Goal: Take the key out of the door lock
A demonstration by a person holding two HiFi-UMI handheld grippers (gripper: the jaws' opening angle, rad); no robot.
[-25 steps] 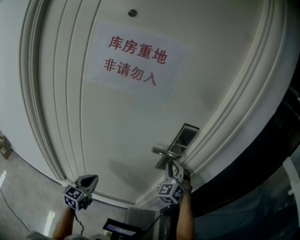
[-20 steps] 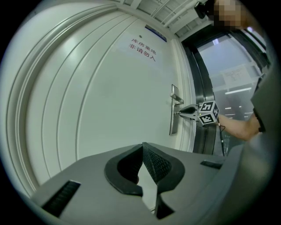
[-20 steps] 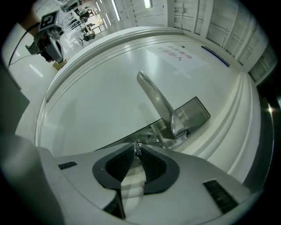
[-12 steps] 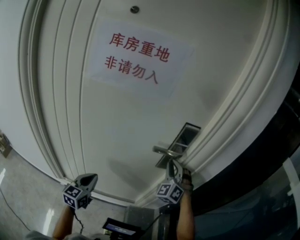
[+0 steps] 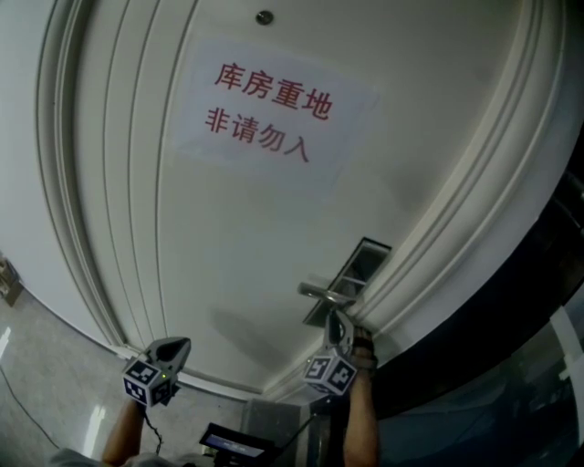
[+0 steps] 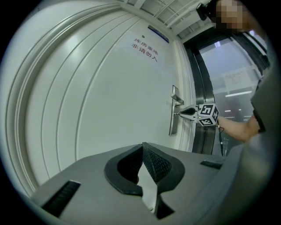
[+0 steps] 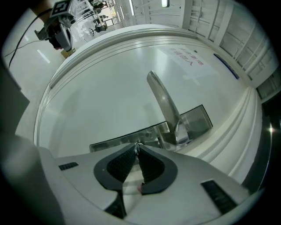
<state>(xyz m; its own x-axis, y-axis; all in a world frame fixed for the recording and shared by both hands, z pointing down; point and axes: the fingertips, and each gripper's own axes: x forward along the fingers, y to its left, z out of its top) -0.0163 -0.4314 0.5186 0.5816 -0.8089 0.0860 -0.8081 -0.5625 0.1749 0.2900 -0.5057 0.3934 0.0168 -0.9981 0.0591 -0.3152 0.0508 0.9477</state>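
Item: white panelled door (image 5: pixel 228 237), bearing a paper notice (image 5: pixel 269 114) with red characters on its upper part, and a small round fitting (image 5: pixel 265 17) sitting above the notice. Item: metal lock plate (image 5: pixel 351 274), lying along the door's edge just beside the moulded frame (image 5: pixel 456 210), with a lever handle (image 5: pixel 321 294) projecting from it. Item: key (image 7: pixel 137 144), sitting in the lock plate just under the handle, only its small metal head showing. Item: right tongs (image 5: pixel 339 321), pointing level at the plate beneath the handle. Their jaws have just been closing and are now grasping the key's head between their tips, the ribbed pads nearly meeting behind it. Item: left tongs (image 6: pixel 143 149), hanging well apart from the lock at the lower left of the head view and facing the plain door panel. Their jaws are clenched tip to tip with nothing between them. Item: marker cube (image 5: pixel 330 372), riding on the right tongs, with a bare forearm (image 5: pixel 363 420) reaching up behind it. Item: second marker cube (image 5: pixel 146 381), riding on the left tongs. Item: pale glossy floor (image 5: pixel 36 365), showing at the lower left. Item: dark glazed panel (image 5: pixel 511 365), standing to the right of the frame.
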